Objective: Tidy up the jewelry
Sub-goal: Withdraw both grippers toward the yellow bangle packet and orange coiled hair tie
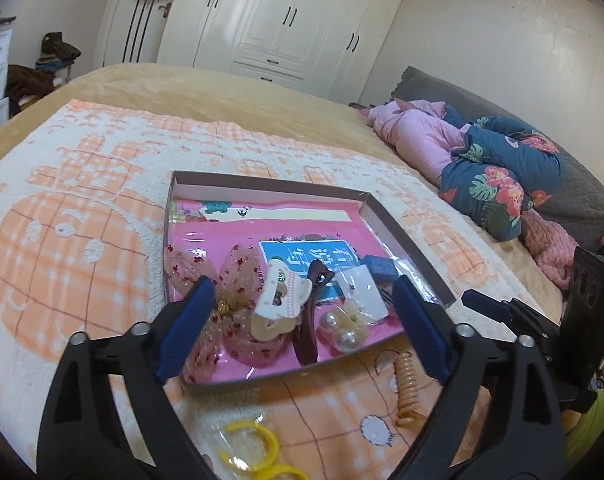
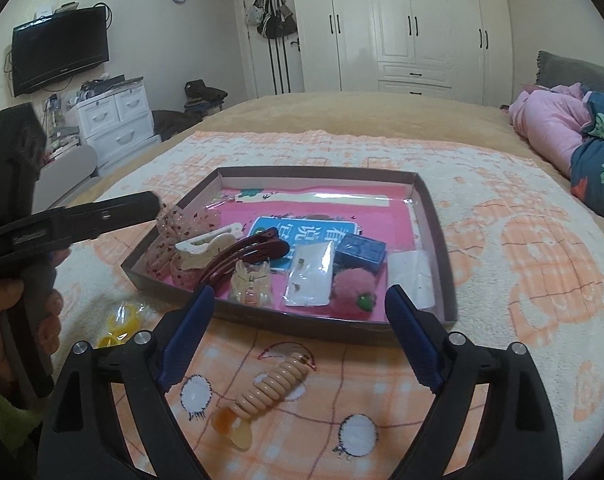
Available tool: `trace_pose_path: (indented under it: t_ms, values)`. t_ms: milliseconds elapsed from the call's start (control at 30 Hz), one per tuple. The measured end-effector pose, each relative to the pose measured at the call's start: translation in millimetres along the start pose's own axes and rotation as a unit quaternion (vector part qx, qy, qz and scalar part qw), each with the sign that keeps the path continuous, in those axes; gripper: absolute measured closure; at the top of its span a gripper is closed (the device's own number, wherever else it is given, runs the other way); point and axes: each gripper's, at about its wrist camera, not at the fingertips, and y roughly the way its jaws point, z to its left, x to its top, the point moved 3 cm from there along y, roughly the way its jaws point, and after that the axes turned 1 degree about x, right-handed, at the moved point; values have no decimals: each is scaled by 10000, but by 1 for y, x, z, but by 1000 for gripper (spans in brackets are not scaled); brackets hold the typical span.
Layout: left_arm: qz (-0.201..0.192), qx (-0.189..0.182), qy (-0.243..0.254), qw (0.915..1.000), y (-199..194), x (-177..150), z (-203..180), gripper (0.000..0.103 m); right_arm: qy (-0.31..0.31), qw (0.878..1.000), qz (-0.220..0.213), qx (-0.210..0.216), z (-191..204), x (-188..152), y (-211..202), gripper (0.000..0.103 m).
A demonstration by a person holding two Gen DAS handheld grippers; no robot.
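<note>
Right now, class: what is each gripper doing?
Left gripper: open, holding nothing, above the tray.
Right gripper: open, holding nothing, above the spiral hair tie.

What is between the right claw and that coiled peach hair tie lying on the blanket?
Nothing visible. The right claw is open above the blanket, and the coiled peach hair tie lies in plain sight just below it, outside the tray's near wall, with no other item over it.

Glossy pink liner (image 1: 238,236); fleecy blanket (image 1: 82,208)
</note>
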Motion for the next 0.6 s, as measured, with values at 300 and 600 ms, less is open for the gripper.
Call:
trace_pose_path:
  t_ms: [300,600]
  values:
    - [-136,152,14,9998,-23,-9,-7,11,103,9998,-171,-101,-10,-2,-20,15]
    - [-210,218,96,9995,-40,-16,-15,11,127,9993,-316,-121,-11,-3,-39,14]
